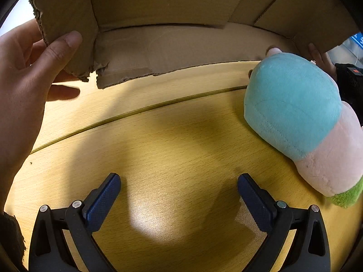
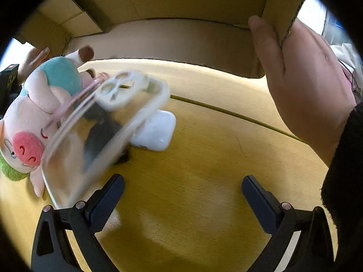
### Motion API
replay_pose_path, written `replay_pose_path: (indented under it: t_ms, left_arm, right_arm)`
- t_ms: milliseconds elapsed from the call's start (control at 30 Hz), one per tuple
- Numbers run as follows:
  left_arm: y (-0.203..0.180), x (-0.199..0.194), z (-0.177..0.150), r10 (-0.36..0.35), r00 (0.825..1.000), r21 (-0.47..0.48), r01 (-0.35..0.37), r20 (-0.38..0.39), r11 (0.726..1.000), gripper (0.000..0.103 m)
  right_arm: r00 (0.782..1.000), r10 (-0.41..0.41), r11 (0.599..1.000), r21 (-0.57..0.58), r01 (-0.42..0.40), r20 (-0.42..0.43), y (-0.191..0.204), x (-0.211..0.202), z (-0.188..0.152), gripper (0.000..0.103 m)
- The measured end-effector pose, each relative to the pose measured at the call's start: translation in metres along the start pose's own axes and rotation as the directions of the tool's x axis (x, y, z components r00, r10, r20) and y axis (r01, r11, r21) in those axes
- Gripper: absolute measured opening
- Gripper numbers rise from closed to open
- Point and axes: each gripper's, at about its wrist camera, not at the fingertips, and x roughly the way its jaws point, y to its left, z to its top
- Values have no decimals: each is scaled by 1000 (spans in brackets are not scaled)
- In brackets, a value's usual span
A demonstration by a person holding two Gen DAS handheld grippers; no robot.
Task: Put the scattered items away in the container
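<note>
A cardboard box (image 1: 163, 45) lies tipped on its side, opening toward me; two bare hands hold its flaps, one at the left (image 1: 25, 72) and one at the right (image 2: 306, 86). The box also shows in the right wrist view (image 2: 177, 38). A plush pig (image 1: 301, 122) in a teal top lies at the right; in the right wrist view it (image 2: 34, 117) lies at the left. A clear phone case (image 2: 97, 131), blurred, is tilted in mid-air above a white earbud case (image 2: 156, 131). My left gripper (image 1: 179, 195) and right gripper (image 2: 183, 197) are open and empty over the table.
The wooden table (image 1: 172, 140) has a dark seam (image 1: 136, 111) running across it. A black object with a red mark (image 1: 350, 77) sits behind the plush. White items (image 2: 347, 54) lie past the right hand.
</note>
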Motion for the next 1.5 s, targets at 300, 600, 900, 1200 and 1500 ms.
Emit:
replay_pose_path:
  t_ms: [300, 600, 900, 1200, 1500]
  left_arm:
    - [0, 0, 0, 0, 1000, 1, 0, 0, 1000, 103]
    - [-4, 4, 5, -10, 1000, 14, 10, 0, 1000, 103]
    - [-5, 3, 4, -10, 1000, 14, 10, 0, 1000, 103]
    - [-5, 3, 4, -10, 1000, 14, 10, 0, 1000, 103]
    - [-5, 3, 5, -10, 1000, 15, 10, 0, 1000, 103]
  right_arm:
    - [1000, 0, 1000, 0, 0, 0, 0, -1, 0, 103]
    - [1000, -1, 1000, 0, 1, 0, 0, -1, -1, 103]
    - [1000, -1, 1000, 0, 1, 0, 1, -1, -1, 103]
    - [1000, -1, 1000, 0, 1, 0, 1, -1, -1, 103]
    - [1000, -1, 1000, 0, 1, 0, 1, -1, -2, 103]
